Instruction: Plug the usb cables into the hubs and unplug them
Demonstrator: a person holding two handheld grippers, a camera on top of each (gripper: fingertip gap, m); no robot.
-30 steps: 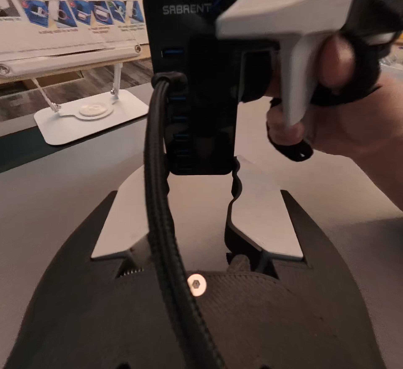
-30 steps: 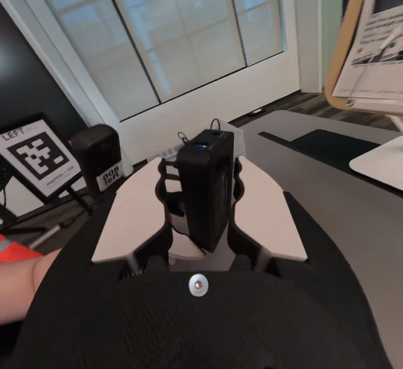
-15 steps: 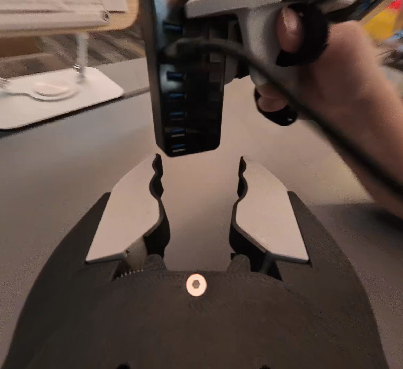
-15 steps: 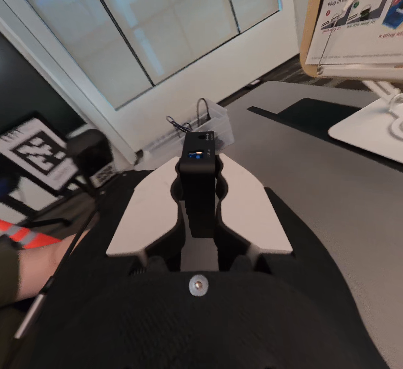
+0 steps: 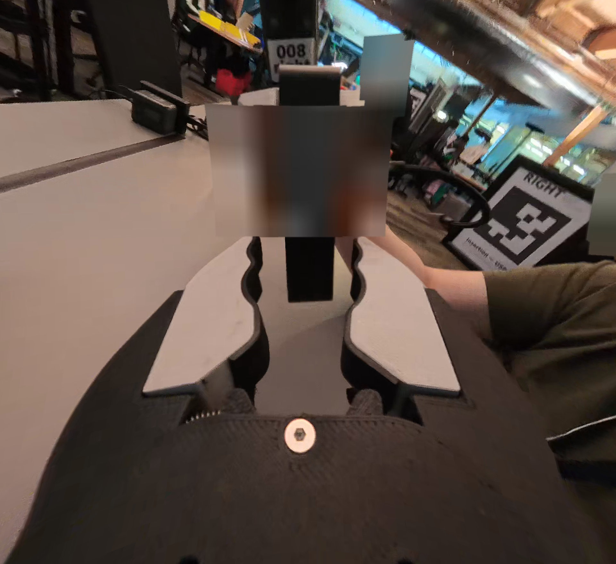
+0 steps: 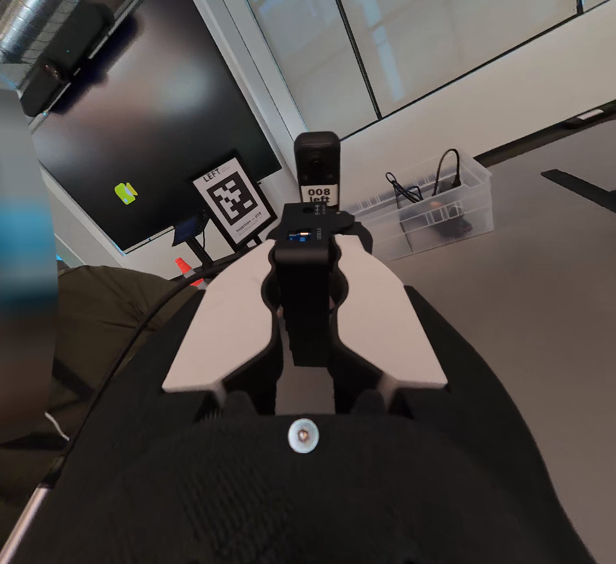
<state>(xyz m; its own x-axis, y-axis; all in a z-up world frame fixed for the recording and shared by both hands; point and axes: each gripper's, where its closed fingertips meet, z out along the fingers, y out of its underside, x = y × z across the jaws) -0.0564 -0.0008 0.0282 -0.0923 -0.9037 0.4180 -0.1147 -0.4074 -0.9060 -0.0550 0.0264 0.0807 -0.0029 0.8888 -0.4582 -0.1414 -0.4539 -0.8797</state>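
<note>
My right gripper point(image 6: 304, 248) is shut on a black USB hub point(image 6: 305, 284) and holds it upright above the table, with a blue port point(image 6: 300, 235) on its top end facing me. In the left wrist view the hub's lower end point(image 5: 310, 273) hangs between the fingers of my left gripper point(image 5: 305, 248), which is open with a gap on each side. A mosaic patch hides the hub's upper part there. A thin black cable point(image 6: 133, 331) runs down the left of the right wrist view. I cannot tell whether it is plugged in.
A clear plastic bin point(image 6: 473, 214) holding cables stands on the grey table point(image 6: 516, 314). A small black box point(image 5: 156, 111) sits on the table's far side. Patterned marker boards point(image 5: 520, 221) point(image 6: 233, 201) and a dark screen point(image 6: 133, 114) stand beyond. A person's olive sleeve point(image 5: 550, 314) is at right.
My left gripper let go of the braided cable and opened. Both grippers swung round and now face each other. The hub's end now sits between my left fingers.
</note>
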